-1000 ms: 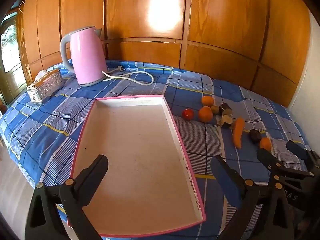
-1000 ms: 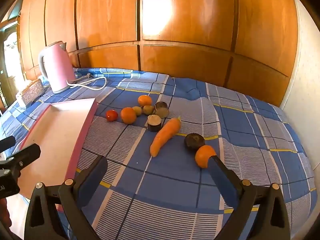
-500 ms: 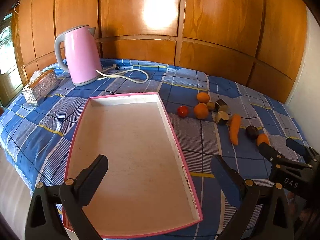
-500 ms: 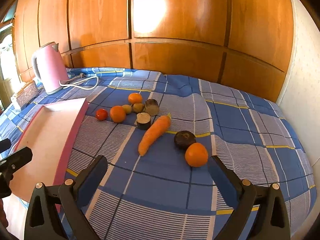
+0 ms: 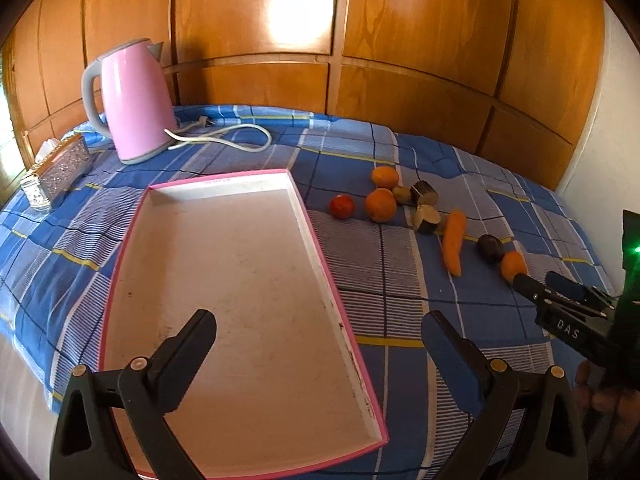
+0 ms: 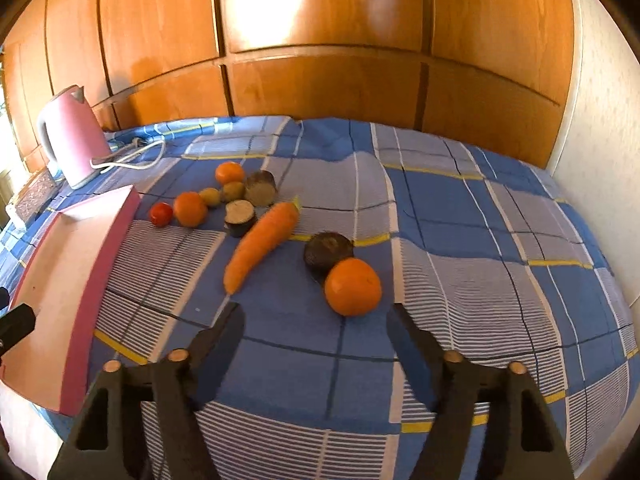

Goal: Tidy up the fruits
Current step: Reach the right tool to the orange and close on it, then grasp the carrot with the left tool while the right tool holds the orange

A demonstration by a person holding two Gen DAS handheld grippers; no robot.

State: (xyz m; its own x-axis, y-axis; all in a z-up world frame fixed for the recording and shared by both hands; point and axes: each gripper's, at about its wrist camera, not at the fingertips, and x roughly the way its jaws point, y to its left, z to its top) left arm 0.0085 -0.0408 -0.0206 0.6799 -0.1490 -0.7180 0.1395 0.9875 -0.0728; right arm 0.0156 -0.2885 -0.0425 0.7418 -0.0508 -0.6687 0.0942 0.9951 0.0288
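the right gripper (image 6: 316,320) had just been closing, its jaws still apart, nothing between them, near the orange (image 6: 352,286). the left gripper (image 5: 320,332) stood wide apart over the pink tray (image 5: 316,240).

left tongs (image 5: 318,344): showing black angular fingers, blue pad, brass-coloured pivot pins | right tongs (image 6: 316,326): wearing white "DAS" lettering, green light glowing

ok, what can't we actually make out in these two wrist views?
- Right tongs, left wrist view: body cut off by the right edge.
- Nearest orange, left wrist view: partly hidden behind a tong tip.
- Carton, right wrist view: cut off at the left edge, motion-blurred.
- Print on the carton's far wall: too small to read.
- Dark round fruit: kind unclear.
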